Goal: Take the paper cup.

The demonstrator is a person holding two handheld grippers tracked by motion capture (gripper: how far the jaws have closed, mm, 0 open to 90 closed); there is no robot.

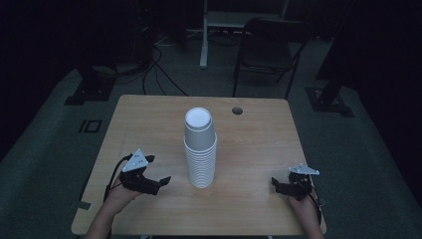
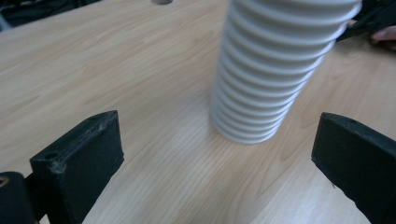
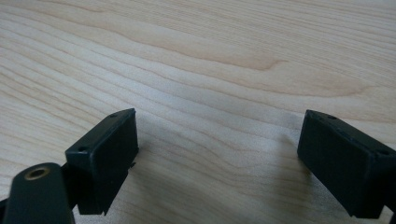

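Nothing looks started: the tall stack of white paper cups [image 1: 200, 149] stands whole, upside down at the middle of the light wooden surface [image 1: 259, 149], its long axis vertical, bases up. The left claw [image 1: 158, 172] sits left of the stack, the right claw [image 1: 279, 185] to its right; both are released, grasping nothing.

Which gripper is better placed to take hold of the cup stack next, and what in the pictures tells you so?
Probably the left. The left gripper sits nearer the cup stack, jaws open and aimed at its base in its own view. The right gripper, also open, sits farther off and faces bare table.
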